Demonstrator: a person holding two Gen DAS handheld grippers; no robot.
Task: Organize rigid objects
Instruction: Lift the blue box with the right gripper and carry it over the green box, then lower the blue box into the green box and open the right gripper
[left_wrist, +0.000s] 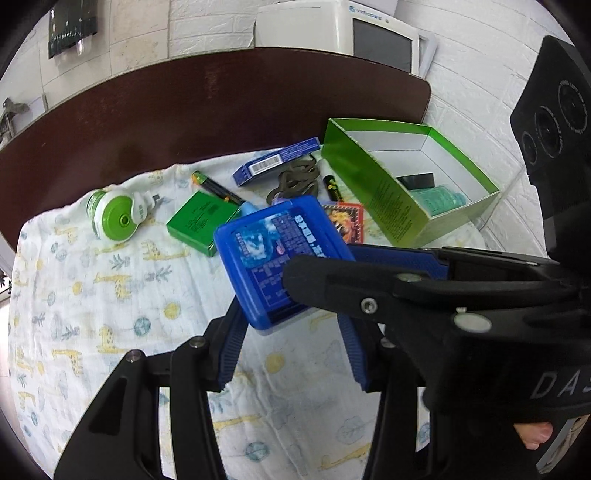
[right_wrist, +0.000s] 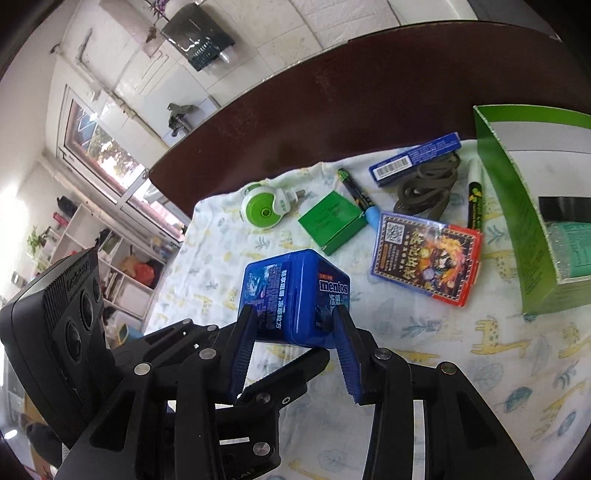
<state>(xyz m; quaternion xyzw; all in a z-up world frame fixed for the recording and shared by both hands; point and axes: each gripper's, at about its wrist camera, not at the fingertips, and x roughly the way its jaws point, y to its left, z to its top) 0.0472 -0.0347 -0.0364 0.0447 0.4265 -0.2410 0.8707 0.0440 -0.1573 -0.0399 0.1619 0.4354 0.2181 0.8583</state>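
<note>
Blue Mentos box (right_wrist: 295, 295) pinched by both the left hand-held gripper (left_wrist: 291, 325) and right hand-held gripper (right_wrist: 293, 332), lifted above the giraffe-print cloth (right_wrist: 443, 369) near the green carton (right_wrist: 517, 229).

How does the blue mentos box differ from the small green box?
The blue mentos box is held off the cloth between both grippers' fingers; the small green box lies flat on the cloth, untouched. The mentos box is rounded plastic and looks larger; the green box is square-edged. Both are closed.

Glossy plastic mint box (right_wrist: 295, 295); soft printed cloth (right_wrist: 461, 369); polished wood table (right_wrist: 332, 92).
</note>
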